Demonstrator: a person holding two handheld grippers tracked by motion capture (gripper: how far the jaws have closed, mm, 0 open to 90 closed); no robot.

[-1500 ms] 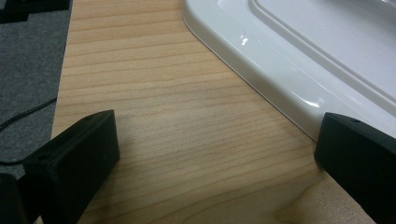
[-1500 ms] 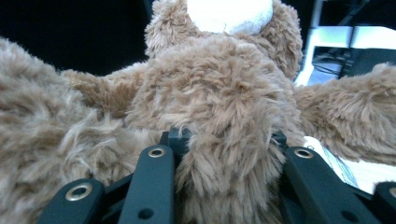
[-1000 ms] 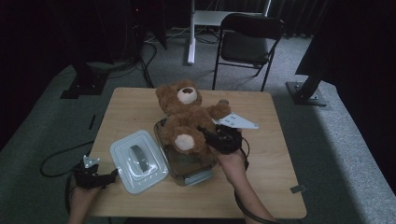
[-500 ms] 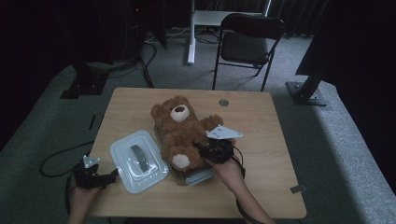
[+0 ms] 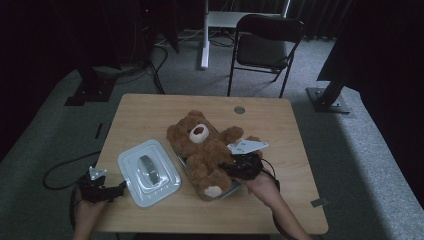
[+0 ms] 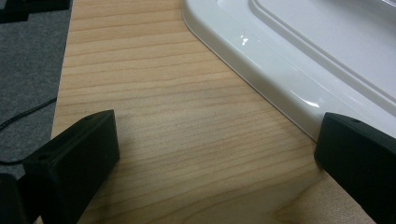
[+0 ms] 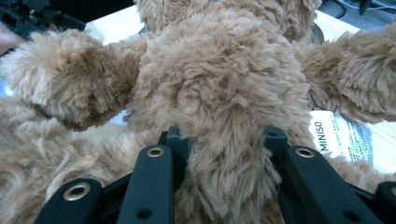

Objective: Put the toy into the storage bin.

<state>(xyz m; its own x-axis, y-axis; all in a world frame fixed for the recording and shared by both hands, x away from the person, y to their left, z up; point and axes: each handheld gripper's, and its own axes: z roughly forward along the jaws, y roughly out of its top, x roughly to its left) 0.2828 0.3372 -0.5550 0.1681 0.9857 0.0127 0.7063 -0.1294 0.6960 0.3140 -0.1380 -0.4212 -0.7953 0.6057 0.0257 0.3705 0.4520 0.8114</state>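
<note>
Right gripper view: label (image 7: 339, 136) (beside teddy bear (image 7: 219, 93)) reads "MINISO".

A tan-brown teddy bear (image 5: 202, 152), a white lid (image 5: 149, 172), a pale wood-grain table (image 5: 280, 125).

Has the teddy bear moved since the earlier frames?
Yes. The teddy bear, clamped in the right gripper, has sunk from upright to lying back in the container, beside the unmoved white lid.
</note>
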